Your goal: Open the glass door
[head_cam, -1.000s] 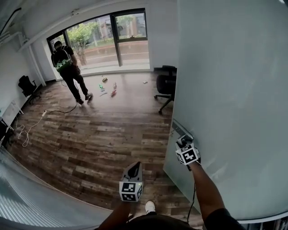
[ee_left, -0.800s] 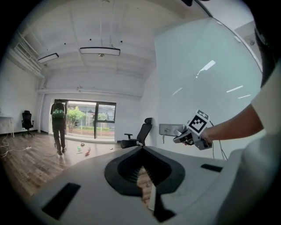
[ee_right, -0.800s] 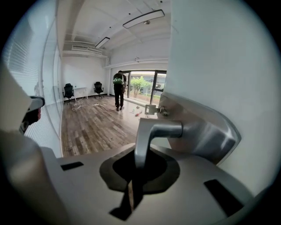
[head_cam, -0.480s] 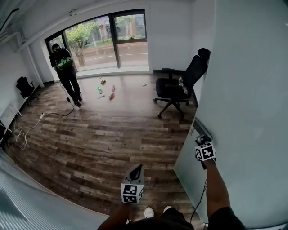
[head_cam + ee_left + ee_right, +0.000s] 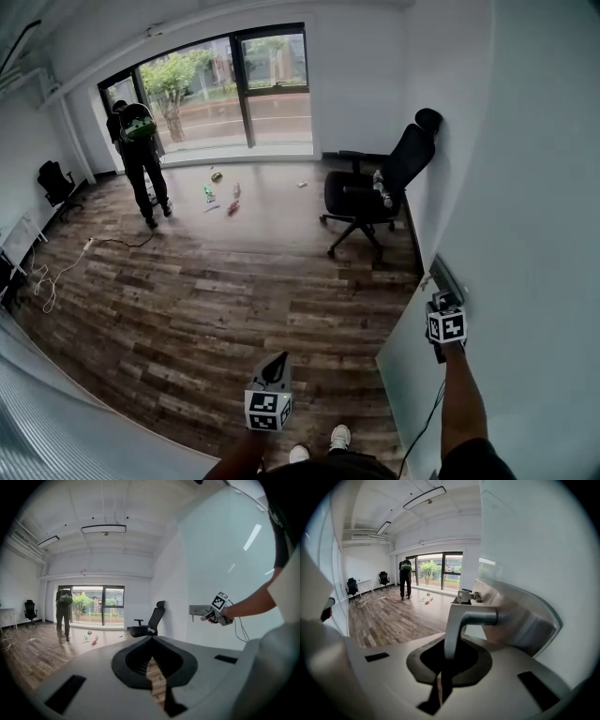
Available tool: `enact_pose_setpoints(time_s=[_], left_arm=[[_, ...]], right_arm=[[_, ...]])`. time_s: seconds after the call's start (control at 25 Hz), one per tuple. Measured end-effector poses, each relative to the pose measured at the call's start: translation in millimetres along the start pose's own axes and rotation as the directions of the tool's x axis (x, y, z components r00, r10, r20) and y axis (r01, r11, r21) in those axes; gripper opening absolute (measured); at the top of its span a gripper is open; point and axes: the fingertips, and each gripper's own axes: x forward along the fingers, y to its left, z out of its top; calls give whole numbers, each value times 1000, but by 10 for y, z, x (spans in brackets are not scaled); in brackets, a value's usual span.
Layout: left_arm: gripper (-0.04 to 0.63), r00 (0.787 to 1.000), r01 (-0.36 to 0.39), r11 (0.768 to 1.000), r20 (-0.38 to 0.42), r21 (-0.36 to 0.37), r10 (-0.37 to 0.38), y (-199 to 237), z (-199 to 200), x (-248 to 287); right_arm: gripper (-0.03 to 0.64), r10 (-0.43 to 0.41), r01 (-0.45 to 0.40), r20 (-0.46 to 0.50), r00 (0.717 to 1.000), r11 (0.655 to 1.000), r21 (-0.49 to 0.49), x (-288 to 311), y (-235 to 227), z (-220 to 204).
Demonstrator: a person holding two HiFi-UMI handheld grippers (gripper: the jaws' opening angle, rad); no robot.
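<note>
The frosted glass door [image 5: 525, 187] fills the right side of the head view, swung inward. Its metal lever handle [image 5: 461, 620] juts from a steel plate [image 5: 442, 278] at the door's edge. My right gripper [image 5: 441, 302] is shut on that lever, which runs down between the closed jaws [image 5: 445, 663]. From the left gripper view the right gripper [image 5: 213, 613] shows at the plate [image 5: 197, 610]. My left gripper [image 5: 278, 361] hangs free over the wooden floor, jaws together, holding nothing [image 5: 151, 660].
A black office chair [image 5: 370, 192] stands against the wall just beyond the door. A person with a backpack [image 5: 141, 155] stands by the window [image 5: 225, 89]. Small items [image 5: 220, 192] and a cable [image 5: 66, 262] lie on the floor. A glass partition [image 5: 56, 422] runs at lower left.
The door has swung to the right with my right gripper on its handle, uncovering the office chair. The left gripper shifted slightly. The person walked toward the window.
</note>
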Motion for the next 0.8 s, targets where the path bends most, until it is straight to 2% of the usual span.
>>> enact_pose_setpoints(time_s=[0.36, 0.8], left_arm=[[2, 999, 31, 999, 5, -23, -31, -328, 115, 437], [2, 999, 35, 999, -4, -13, -35, -438, 162, 595]], right_arm=[[14, -59, 59, -1, 998, 997, 50, 77, -757, -62], [14, -97, 99, -26, 995, 992, 74, 88, -1251, -176]])
